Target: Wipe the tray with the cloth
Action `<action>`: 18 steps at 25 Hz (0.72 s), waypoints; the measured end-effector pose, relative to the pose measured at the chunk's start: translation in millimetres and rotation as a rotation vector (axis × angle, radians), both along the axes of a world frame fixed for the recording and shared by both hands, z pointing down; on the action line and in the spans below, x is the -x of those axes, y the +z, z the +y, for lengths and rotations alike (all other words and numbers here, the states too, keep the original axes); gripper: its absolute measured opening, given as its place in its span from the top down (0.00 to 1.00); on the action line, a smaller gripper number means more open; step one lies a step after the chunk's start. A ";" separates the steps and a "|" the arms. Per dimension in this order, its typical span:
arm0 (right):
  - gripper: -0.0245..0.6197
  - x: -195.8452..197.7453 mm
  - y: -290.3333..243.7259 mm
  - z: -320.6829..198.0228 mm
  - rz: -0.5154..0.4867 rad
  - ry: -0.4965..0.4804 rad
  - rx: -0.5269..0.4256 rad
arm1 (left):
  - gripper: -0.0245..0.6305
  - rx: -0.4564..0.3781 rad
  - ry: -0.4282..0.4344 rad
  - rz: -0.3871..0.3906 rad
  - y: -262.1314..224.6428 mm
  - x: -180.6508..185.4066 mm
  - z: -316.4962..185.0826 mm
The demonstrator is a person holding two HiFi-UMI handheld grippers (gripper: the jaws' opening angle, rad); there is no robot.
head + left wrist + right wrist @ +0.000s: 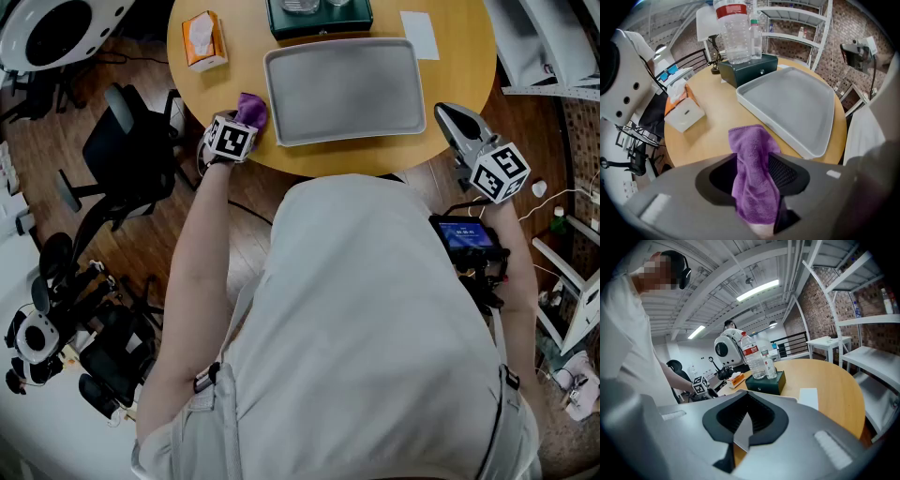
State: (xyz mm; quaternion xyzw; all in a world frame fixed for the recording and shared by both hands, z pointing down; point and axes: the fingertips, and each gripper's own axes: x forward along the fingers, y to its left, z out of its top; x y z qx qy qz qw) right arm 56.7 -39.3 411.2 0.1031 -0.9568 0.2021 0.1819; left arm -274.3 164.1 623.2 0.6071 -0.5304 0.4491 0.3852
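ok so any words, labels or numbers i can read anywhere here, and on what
Nothing legible in any view.
red bottle label: print too blurred.
small screen: too small to read.
orange tissue box: no readable print.
marker cube: square pattern only, no words.

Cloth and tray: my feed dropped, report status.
Left gripper shut on cloth, left of tray. Right gripper shut, empty. Tray bare; nothing in the way.

light: ceiling tubes point(757, 290), even | head view: dim | edges: fisheye-warped, vignetted
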 end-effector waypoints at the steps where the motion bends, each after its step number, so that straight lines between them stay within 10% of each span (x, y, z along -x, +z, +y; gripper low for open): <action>1: 0.96 -2.2 1.2 -1.9 0.002 0.007 0.001 | 0.67 0.028 -0.006 -0.003 6.6 2.7 3.5; 5: 0.96 -8.8 4.5 -6.1 0.005 0.027 0.006 | 0.88 0.077 -0.043 -0.014 15.8 9.7 9.8; 18: 0.96 -14.7 9.5 -11.1 -0.027 0.042 0.028 | 0.88 -0.163 0.083 -0.006 -88.4 -16.7 -75.6</action>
